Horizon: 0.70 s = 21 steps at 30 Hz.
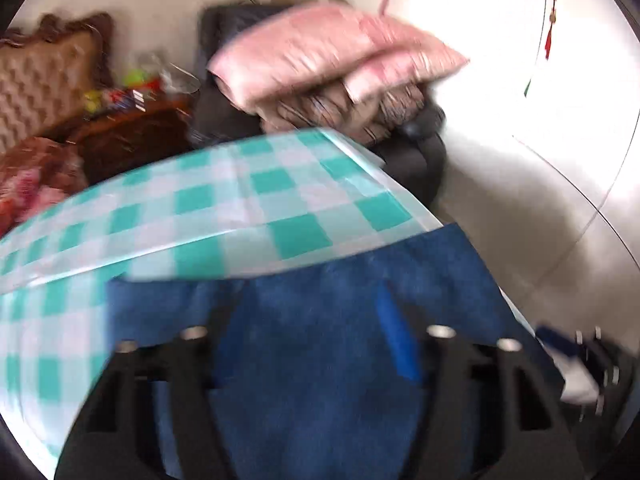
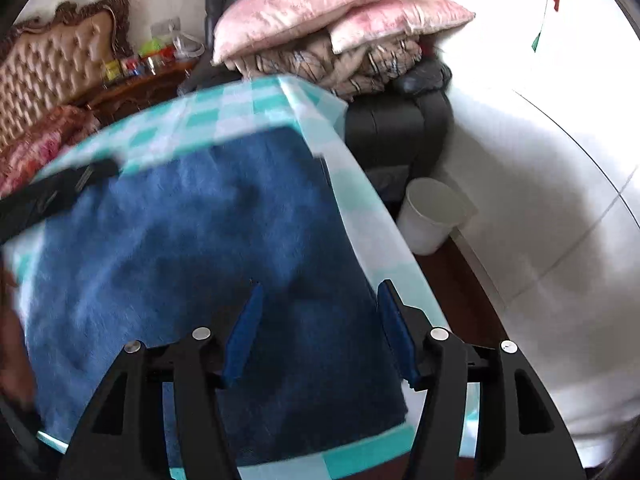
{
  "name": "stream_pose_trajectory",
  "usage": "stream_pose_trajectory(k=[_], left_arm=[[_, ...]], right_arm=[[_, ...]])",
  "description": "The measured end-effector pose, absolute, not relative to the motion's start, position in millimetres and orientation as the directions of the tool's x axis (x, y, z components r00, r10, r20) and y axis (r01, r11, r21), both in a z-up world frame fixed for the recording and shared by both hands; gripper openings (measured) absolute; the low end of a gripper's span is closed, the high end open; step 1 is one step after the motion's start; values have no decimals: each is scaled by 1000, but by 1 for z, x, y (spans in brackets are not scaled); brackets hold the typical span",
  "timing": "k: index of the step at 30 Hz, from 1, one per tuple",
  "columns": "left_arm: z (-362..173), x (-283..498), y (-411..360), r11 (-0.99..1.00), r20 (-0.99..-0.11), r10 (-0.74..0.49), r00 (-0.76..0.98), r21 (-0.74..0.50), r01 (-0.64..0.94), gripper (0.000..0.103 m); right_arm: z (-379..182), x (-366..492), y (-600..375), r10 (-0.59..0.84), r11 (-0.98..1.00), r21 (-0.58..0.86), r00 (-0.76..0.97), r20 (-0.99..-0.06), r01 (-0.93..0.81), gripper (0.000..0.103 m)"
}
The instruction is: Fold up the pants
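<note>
The right tool stood partly open above the pants, its blue pads apart with nothing gripped between them; contact with the cloth could not be confirmed. The left tool was blurred: only one blue pad showed clearly, and whether it stood open or closed could not be determined. The pants, blue, lay folded and flat on the desk, which carried a green-and-white checked cover; they reached near the desk's right edge. In the right wrist view the left tool appeared as a dark shape at the pants' far left corner. No readable writing or labels were found.
</note>
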<state>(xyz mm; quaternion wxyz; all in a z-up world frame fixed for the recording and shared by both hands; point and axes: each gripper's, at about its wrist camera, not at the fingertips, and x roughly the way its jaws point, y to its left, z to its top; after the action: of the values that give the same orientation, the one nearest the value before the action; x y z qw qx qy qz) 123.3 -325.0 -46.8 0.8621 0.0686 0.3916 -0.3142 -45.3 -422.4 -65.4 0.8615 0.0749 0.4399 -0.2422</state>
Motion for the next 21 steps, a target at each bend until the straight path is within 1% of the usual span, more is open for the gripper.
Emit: stream_pose_trajectory(k=[2,3,5,7,9,11,13,14,15,17,19,21], left_arm=[[-67,152,-345,784,-787,-465,406,-154,601,52],[-75,158,-349,783,-804,-453,386,-153,602,51],[-76,156,-345,789,-798,-444,408,-133,600,50],[-66,138,-330,781,-763,-487,424,-163,603,53],[-62,110,-315,776,-752,-496,435,-159,611,59],[-67,83,-303,778,-765,-478,432,-141,612,59],[-78,58,-294,767,-782,-481,396,-157,622,59],[-86,48,-295,758,-798,-474,374,-153,634,62],[-91,39,-297,752,-806,-455,379,-121,647,64],[-88,28,-296,752,-798,-433,419,-63,656,65],[-74,22,-285,755,-775,-461,432,-88,649,66],[-58,12,-270,773,-750,-467,469,-89,628,82]], right_arm=[[-71,-45,-422,-357,871,-91,493,-793,484,60],[-72,-46,-423,-362,869,-96,492,-792,485,62],[-72,-47,-424,-360,868,-92,492,-793,488,62],[-70,-48,-425,-364,867,-95,492,-791,489,62],[-68,-51,-423,-370,866,-102,492,-788,489,62],[-66,-54,-422,-374,865,-101,497,-783,492,62],[-68,-56,-420,-377,866,-108,495,-783,489,64],[-70,-57,-420,-380,866,-113,493,-782,488,65],[-71,-57,-420,-384,865,-119,489,-783,488,66],[-68,-58,-419,-389,860,-119,485,-783,497,66],[-59,-65,-414,-392,860,-117,496,-775,497,66],[-53,-71,-409,-402,861,-128,503,-765,493,66]])
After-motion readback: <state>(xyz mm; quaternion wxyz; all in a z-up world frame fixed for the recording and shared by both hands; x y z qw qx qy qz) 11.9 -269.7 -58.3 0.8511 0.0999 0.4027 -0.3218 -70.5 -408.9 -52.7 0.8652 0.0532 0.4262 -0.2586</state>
